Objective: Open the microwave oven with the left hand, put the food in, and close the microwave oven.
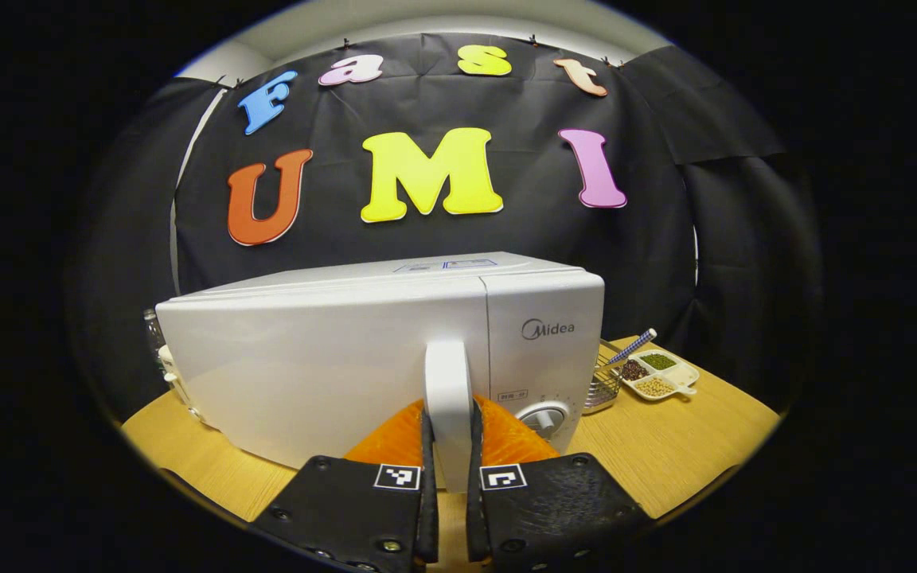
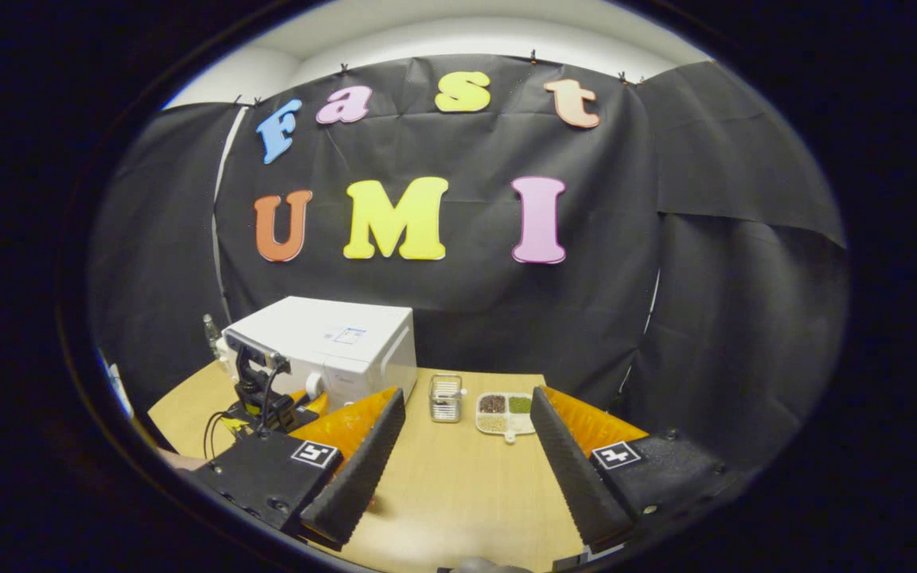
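We see the left tongs (image 1: 449, 446) clamped on the microwave's door handle (image 1: 448, 398), one black ridged finger pressed against each side of the upright white bar. The microwave (image 1: 331, 358) stands directly ahead of them on the wooden surface (image 1: 665, 454), its door closed flush with the body. Its control dial (image 1: 542, 419) sits just right of the handle, partly behind the orange finger backing.

In the right gripper view, the right tongs (image 2: 466, 446) hang released, fingers spread wide apart above the surface (image 2: 458, 493), grasping nothing. The food, a divided dish (image 2: 505, 414) with three compartments of dark, green and pale grains, lies between those spread fingers but farther off, near the back of the surface. Just left of it stands a small wire basket (image 2: 445, 398). The microwave (image 2: 339, 342) is well to the left of the dish, and the left tongs (image 2: 263, 390) are at its front with cables trailing from them.

In the left gripper view, the dish (image 1: 657, 374) sits to the right of the microwave, with the basket (image 1: 603, 382) between them, close beside the oven's side. A striped stick (image 1: 634, 346) leans over the dish.

The microwave is a smooth, glossy white box with rounded edges; the surface is pale wood grain; the dish is white.
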Tool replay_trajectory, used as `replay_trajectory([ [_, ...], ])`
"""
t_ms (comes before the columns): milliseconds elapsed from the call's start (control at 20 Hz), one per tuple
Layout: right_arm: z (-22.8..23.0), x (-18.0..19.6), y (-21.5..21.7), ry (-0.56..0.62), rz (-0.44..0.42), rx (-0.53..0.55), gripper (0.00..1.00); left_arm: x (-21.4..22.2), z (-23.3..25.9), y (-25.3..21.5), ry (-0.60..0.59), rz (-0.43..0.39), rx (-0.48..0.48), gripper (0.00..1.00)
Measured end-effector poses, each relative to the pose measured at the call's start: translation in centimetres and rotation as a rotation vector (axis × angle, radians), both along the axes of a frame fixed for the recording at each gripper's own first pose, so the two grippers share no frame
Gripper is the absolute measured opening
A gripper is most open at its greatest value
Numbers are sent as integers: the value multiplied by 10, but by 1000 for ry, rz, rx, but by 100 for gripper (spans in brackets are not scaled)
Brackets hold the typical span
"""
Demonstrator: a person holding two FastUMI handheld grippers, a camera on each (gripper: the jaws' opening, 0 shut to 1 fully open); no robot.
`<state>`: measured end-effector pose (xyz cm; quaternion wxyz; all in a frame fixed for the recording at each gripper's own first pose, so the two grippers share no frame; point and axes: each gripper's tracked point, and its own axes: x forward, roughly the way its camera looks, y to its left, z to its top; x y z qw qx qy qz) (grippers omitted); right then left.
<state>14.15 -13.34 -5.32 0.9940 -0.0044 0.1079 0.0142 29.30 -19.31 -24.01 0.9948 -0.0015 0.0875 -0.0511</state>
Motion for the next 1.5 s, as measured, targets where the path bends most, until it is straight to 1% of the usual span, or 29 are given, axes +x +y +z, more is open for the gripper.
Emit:
replay_trajectory([
  [100,7,1,5,-19,8,2,100,-3,2,-1,11,-7,3,13],
  [150,6,1,9,-16,16,-1,100,-8,0,0,37,-3,-3,13],
  [200,6,0,14,-15,23,-1,100,-17,3,5,23,3,-11,13],
  [250,7,-1,19,-15,29,-2,100,-30,-7,9,44,0,-19,13],
  [300,6,-2,24,-10,36,-1,100,-47,-3,11,35,-10,-14,13],
  [400,5,-7,36,-9,54,9,100,-78,-3,23,33,-30,26,13],
  [550,2,-18,53,-16,51,30,100,-122,-6,51,60,-46,37,13],
  [700,-8,-39,76,-5,48,48,100,-159,-9,83,86,-32,63,16],
  [750,-12,-48,84,0,43,51,95,-172,-9,98,85,-15,95,19],
  [800,-15,-56,91,1,41,56,100,-180,-12,110,92,2,119,29],
  [850,-17,-67,98,5,42,57,100,-191,-12,126,94,33,144,32],
  [900,-22,-76,105,8,39,54,96,-196,-11,140,79,50,163,50],
  [950,-24,-84,109,10,33,52,100,-201,-12,152,79,56,157,63],
  [1000,-28,-93,114,15,30,57,96,-208,-14,163,87,64,143,81],
  [1050,-31,-100,120,19,29,64,96,-215,-15,177,93,78,135,85],
  [1100,-32,-108,125,19,27,71,100,-223,-13,187,98,83,128,94],
  [1250,-37,-124,139,19,25,75,100,-244,-3,216,78,106,139,95],
  [1300,-39,-127,144,21,27,74,95,-251,-1,226,72,114,145,95],
  [1350,-42,-129,148,27,30,72,100,-257,1,234,71,119,151,95],
  [1500,-51,-135,159,40,43,64,100,-270,0,263,85,153,155,95],
])
